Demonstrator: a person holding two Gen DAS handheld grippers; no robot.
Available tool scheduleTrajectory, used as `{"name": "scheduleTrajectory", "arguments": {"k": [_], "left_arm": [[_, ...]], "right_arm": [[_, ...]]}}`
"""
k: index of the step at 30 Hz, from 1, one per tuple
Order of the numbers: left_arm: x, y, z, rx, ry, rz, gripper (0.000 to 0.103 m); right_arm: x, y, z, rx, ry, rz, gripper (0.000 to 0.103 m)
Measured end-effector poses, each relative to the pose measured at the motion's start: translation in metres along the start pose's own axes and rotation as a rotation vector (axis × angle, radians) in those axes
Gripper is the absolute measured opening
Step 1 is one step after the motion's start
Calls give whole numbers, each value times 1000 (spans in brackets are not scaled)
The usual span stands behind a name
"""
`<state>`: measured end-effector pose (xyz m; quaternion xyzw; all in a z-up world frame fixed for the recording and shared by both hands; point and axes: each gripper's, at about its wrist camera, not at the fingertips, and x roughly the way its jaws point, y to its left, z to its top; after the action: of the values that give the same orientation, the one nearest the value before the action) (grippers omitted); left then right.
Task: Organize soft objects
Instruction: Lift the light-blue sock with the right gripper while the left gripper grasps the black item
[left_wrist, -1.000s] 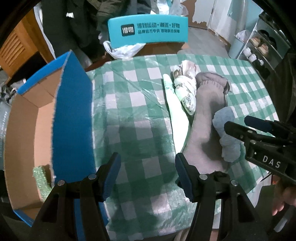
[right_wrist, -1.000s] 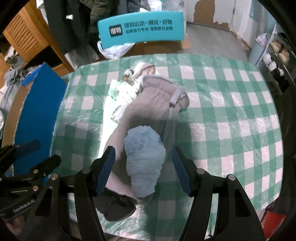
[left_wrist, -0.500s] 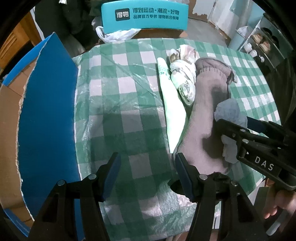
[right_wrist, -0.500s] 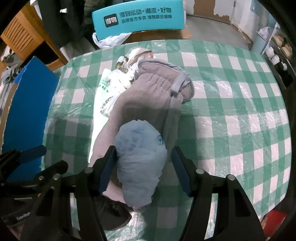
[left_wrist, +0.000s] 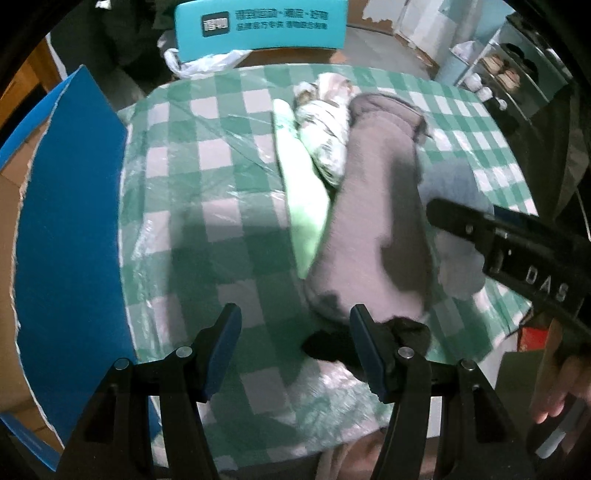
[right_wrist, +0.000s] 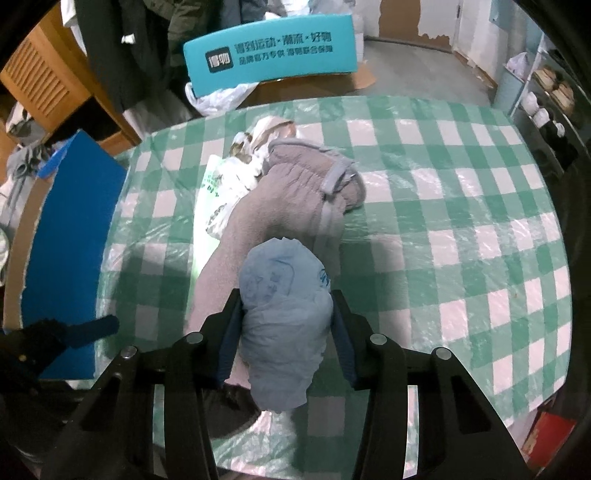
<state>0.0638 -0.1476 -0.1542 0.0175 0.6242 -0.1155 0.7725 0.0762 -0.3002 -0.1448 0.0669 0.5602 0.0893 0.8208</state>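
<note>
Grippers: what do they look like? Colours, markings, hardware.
Both are the same build: matte black angular frames with silver round bolt heads and two fingers faced with dark blue pads. On the left gripper the fingers taper to blue tips. The right gripper shows white "DAS" lettering on its side in the left wrist view. No cables or sleeves visible.

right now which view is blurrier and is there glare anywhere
Left wrist view: motion-smeared, the grey garment and tablecloth soft. Right wrist view: sharper, with glare patches on the tablecloth's plastic cover. Both bend straight edges fisheye-style and are dark at the corners.
</note>
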Motion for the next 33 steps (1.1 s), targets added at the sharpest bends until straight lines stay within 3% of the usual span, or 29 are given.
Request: {"name": "scheduleTrajectory", "arguments": {"k": [17, 25, 33], "left_arm": [[-3, -43, -33, 124, 16, -67, 68], [15, -59, -40, 193, 33, -17, 68], [32, -54, -33, 167, 48, -25, 68]], "right_arm": [[-34, -21, -26, 63, -40, -2, 45], [-41, -26, -29, 78, -51, 7, 45], [-39, -27, -28, 78, -42, 13, 45]]}}
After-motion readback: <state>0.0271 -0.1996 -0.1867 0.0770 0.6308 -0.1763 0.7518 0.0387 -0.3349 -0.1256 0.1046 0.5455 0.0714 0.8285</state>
